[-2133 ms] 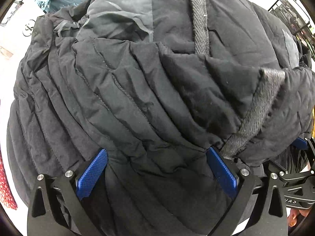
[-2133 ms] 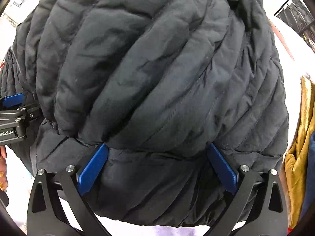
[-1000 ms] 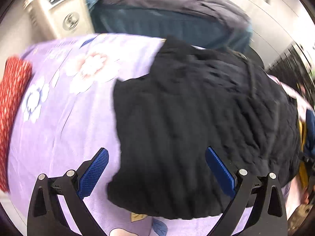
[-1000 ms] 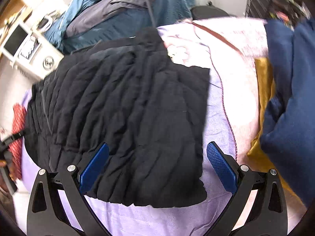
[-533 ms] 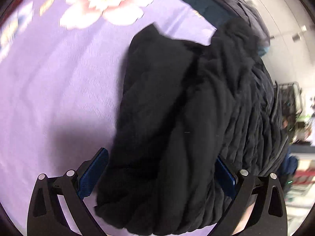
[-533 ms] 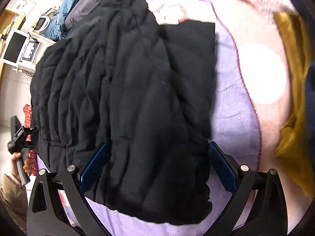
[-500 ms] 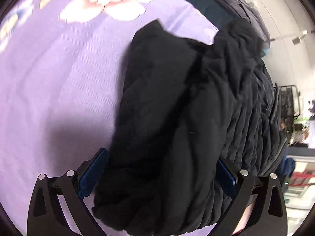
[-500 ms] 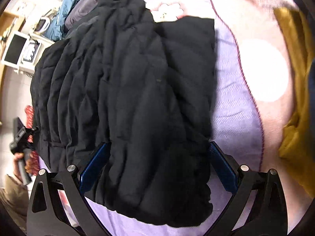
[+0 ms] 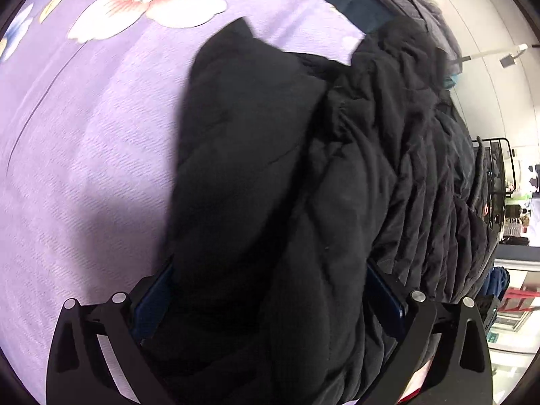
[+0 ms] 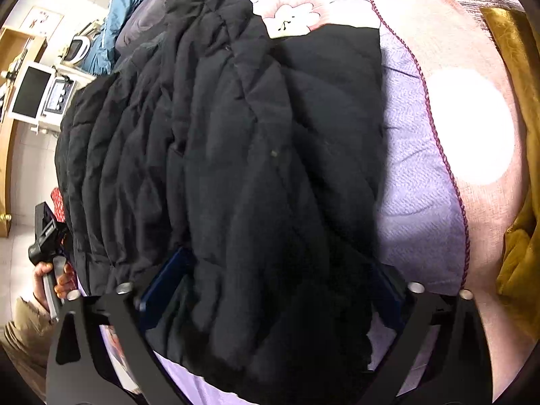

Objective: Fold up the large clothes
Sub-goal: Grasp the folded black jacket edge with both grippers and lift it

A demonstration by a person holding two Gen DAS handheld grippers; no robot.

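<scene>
Black quilted jacket (image 9: 303,175) lies spread on the purple floral bedspread (image 9: 84,135), bunched and partly doubled over itself. Left gripper (image 9: 270,298) sits at the jacket's near edge, jaws wide apart with a thick fold of jacket filling the gap between the blue pads (image 9: 153,298); the fabric hides the pad faces, so no telling if they press it. Right gripper (image 10: 273,295) is the same at the jacket's other near edge: jaws spread, jacket (image 10: 219,155) mounded between them. From the right wrist view, the left gripper (image 10: 45,233) and the hand holding it show just past the jacket's left border. Mustard-yellow cloth (image 10: 516,202) lies well right of the jacket, on the pink blanket (image 10: 472,67). Blue-grey coat (image 10: 135,10) sits beyond the jacket's far end.
</scene>
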